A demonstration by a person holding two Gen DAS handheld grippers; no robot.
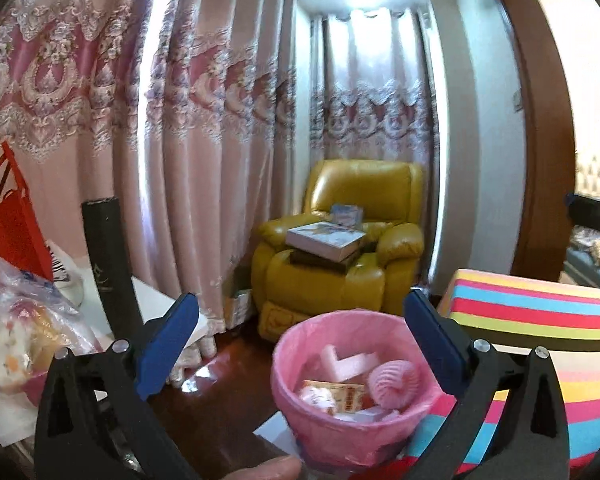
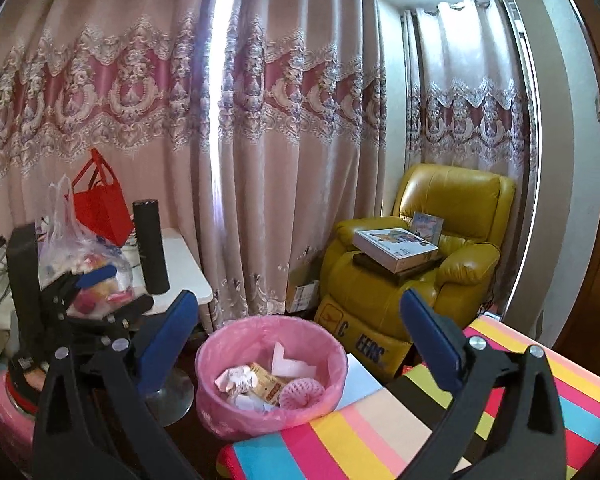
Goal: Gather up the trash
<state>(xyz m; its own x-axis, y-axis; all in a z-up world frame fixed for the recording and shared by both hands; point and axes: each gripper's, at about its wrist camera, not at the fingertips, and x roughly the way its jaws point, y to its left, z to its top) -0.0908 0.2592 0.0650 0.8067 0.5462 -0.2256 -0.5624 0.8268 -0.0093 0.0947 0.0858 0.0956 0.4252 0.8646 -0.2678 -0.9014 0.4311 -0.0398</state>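
A pink-lined trash bin [image 1: 348, 436] stands on the floor and holds several pieces of trash: white foam, a pink foam net [image 1: 394, 382], crumpled paper and an orange wrapper. It also shows in the right wrist view [image 2: 270, 414]. My left gripper [image 1: 300, 336] is open and empty, above and just behind the bin. My right gripper [image 2: 300, 330] is open and empty, higher and farther back from the bin. The left gripper [image 2: 96, 280] shows at the left of the right wrist view.
A striped cloth surface [image 2: 380, 432] lies at the right front. A white side table [image 2: 180, 268] at the left carries a plastic bag [image 2: 80, 256], a red bag [image 2: 100, 204] and a black cylinder [image 2: 150, 248]. A yellow armchair [image 2: 420, 264] with boxes stands behind. Curtains hang at the back.
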